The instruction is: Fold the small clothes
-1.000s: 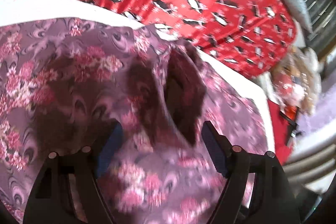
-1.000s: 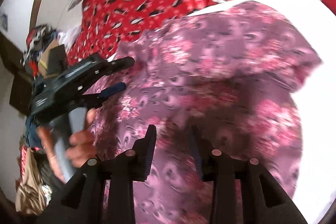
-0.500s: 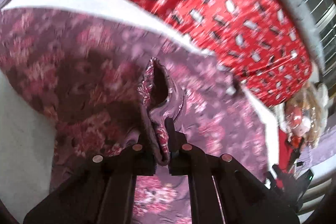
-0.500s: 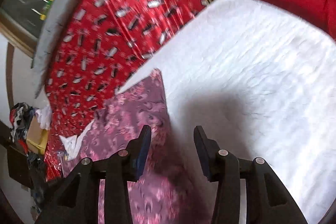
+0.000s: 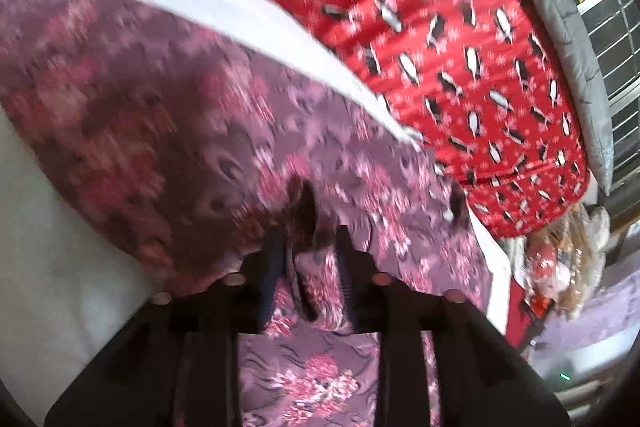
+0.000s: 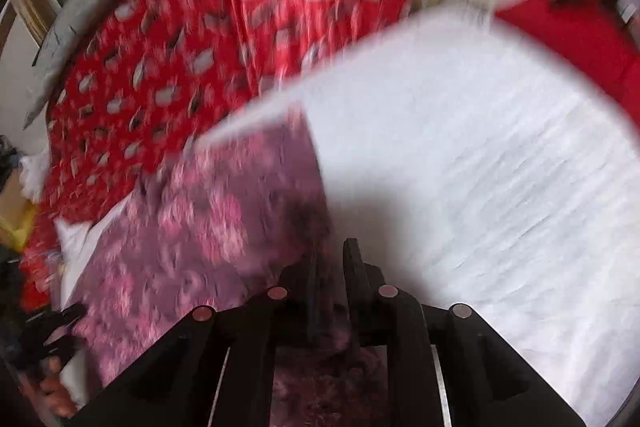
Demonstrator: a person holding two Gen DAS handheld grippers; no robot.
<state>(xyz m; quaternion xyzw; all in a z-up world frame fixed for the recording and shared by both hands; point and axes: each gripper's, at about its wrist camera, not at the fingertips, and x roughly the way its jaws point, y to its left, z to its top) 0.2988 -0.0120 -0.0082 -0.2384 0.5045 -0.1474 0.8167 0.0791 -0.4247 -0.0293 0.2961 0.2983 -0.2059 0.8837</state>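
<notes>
A purple garment with pink flowers (image 5: 168,115) lies on a white cloth (image 5: 60,267). My left gripper (image 5: 310,243) has its jaws a little apart, with a raised fold of the garment between them. In the right wrist view the garment (image 6: 192,227) fills the lower left, its edge against the white cloth (image 6: 480,167). My right gripper (image 6: 330,259) is shut on the garment's edge. Both views are blurred by motion.
A red blanket with a penguin print (image 5: 460,47) lies behind the white cloth and also shows in the right wrist view (image 6: 180,47). A grey cushion (image 5: 560,7) and a window grille are at the far right. Cluttered items (image 5: 560,267) sit beyond the bed's right edge.
My left gripper shut on a raised fold of the garment, then its jaws parted slightly. My right gripper moved to the garment's right edge and closed on it.
</notes>
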